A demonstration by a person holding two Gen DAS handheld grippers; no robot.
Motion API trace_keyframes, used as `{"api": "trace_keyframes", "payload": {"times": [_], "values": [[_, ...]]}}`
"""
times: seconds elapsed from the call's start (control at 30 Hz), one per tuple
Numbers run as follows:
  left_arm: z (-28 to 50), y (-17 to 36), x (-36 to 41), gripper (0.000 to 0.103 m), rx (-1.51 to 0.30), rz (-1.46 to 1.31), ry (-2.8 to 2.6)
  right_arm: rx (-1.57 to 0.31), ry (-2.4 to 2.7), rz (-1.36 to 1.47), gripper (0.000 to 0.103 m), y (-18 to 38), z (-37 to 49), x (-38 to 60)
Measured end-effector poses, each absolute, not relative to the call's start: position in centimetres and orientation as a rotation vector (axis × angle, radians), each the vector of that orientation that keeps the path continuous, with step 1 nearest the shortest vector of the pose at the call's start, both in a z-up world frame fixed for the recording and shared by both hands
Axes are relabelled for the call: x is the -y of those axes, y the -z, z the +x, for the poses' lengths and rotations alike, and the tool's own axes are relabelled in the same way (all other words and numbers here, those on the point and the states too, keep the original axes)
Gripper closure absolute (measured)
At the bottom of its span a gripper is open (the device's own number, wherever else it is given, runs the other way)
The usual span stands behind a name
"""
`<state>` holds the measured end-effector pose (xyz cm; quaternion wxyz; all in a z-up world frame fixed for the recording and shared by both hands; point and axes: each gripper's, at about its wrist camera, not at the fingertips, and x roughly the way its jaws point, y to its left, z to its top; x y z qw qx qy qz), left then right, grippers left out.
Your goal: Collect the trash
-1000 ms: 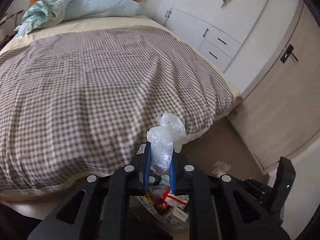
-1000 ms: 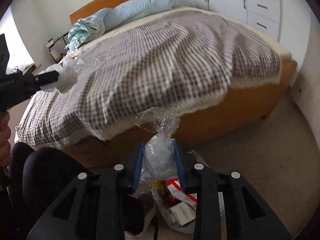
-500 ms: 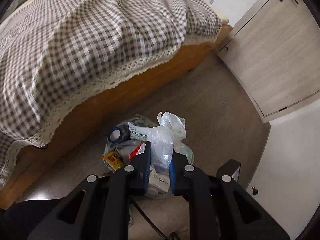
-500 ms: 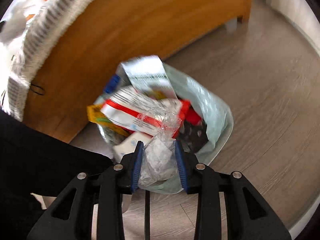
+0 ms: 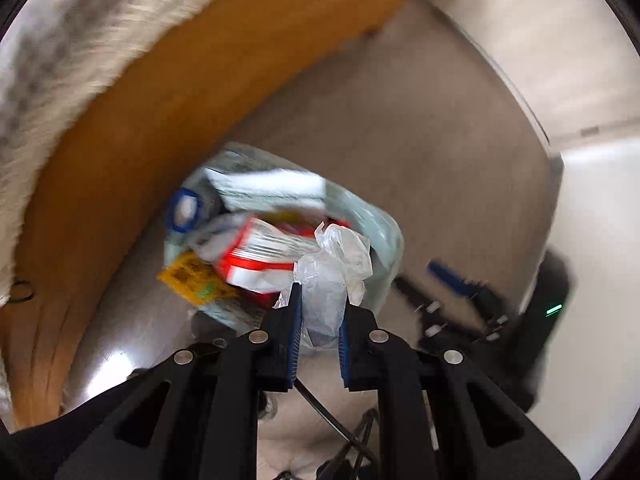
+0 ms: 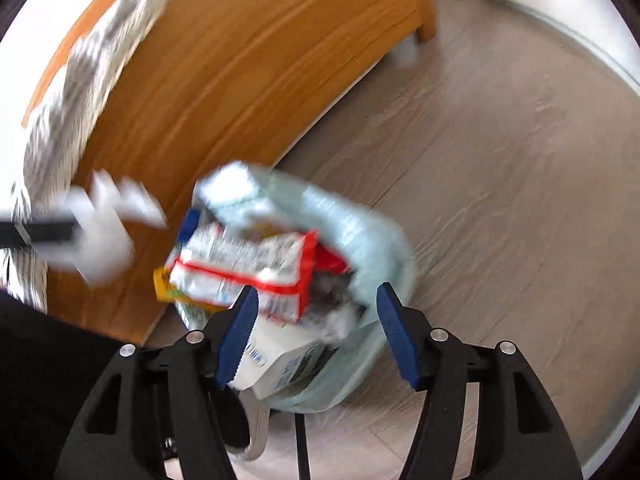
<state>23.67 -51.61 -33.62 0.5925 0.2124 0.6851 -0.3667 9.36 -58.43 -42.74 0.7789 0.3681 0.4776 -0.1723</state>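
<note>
A pale green trash bag (image 5: pixel 384 232) full of wrappers and cartons stands on the floor by the bed; it also shows in the right wrist view (image 6: pixel 360 232). My left gripper (image 5: pixel 319 304) is shut on a crumpled clear plastic bag (image 5: pixel 332 264), held just above the trash bag's near rim. My right gripper (image 6: pixel 316 300) is open and empty, right over the trash bag. A clear plastic wad (image 6: pixel 332 312) lies in the trash bag below it. The left gripper with its white plastic shows blurred at the left of the right wrist view (image 6: pixel 100 232).
The bed's wooden side board (image 6: pixel 240 72) stands right behind the trash bag, with the checked blanket (image 5: pixel 60 40) hanging over it. Wood-look floor (image 6: pixel 500 160) lies to the right. A black cable (image 5: pixel 336 420) runs on the floor near me. A white wall (image 5: pixel 592 240) is at right.
Both grippers have dropped further toward the trash bag. My right gripper has opened and its clear plastic bag has dropped into the trash bag. My left gripper still holds its plastic bag.
</note>
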Motion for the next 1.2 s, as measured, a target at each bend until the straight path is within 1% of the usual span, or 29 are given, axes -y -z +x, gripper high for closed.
{"api": "trace_keyframes", "payload": {"times": [0.07, 0.1, 0.17, 0.2, 0.27, 0.33, 0.37, 0.43, 0.5, 0.57, 0.67, 0.8, 1.0, 1.2], "values": [[22.3, 35.1, 53.0, 0.089, -1.621, 0.571, 0.899, -1.004, 0.413, 0.813, 0.043, 41.7, 8.1, 59.7], [22.1, 35.9, 53.4, 0.088, -1.641, 0.562, 0.892, -0.993, 0.436, 0.818, 0.043, 41.2, 7.5, 60.4], [21.4, 38.3, 54.9, 0.087, -1.738, 0.575, 0.914, -0.978, 0.470, 0.825, 0.043, 40.5, 6.4, 61.2], [20.8, 39.5, 55.7, 0.087, -1.759, 0.610, 0.923, -0.973, 0.482, 0.829, 0.043, 40.2, 6.0, 61.6], [19.9, 41.4, 56.9, 0.087, -1.746, 0.689, 0.906, -0.961, 0.498, 0.839, 0.043, 39.7, 5.2, 62.1], [19.6, 43.3, 57.6, 0.087, -1.759, 0.711, 0.870, -0.947, 0.507, 0.848, 0.043, 39.5, 4.5, 62.4], [19.6, 44.2, 57.7, 0.083, -1.774, 0.715, 0.842, -0.943, 0.507, 0.852, 0.043, 39.4, 4.4, 62.4], [19.9, 45.0, 58.0, 0.056, -1.796, 0.707, 0.819, -0.946, 0.512, 0.852, 0.043, 39.5, 4.3, 62.6], [20.4, 44.8, 58.2, 0.049, -1.780, 0.689, 0.835, -0.955, 0.510, 0.851, 0.043, 39.8, 4.5, 62.5], [21.4, 44.1, 58.0, 0.048, -1.751, 0.653, 0.817, -0.970, 0.505, 0.848, 0.043, 40.2, 4.8, 62.3], [22.5, 43.5, 57.4, 0.047, -1.767, 0.594, 0.778, -1.011, 0.477, 0.840, 0.043, 40.5, 5.2, 61.8], [23.1, 41.2, 56.3, 0.047, -1.727, 0.624, 0.752, -1.045, 0.455, 0.821, 0.043, 40.4, 5.6, 61.1], [25.1, 33.4, 53.6, 0.045, -1.594, 0.525, 0.850, -1.043, 0.435, 0.771, 0.043, 38.4, 6.6, 60.1], [26.1, 25.6, 49.2, 0.044, -1.441, 0.406, 0.894, -1.018, 0.395, 0.649, 0.043, 33.2, 8.7, 57.9]]}}
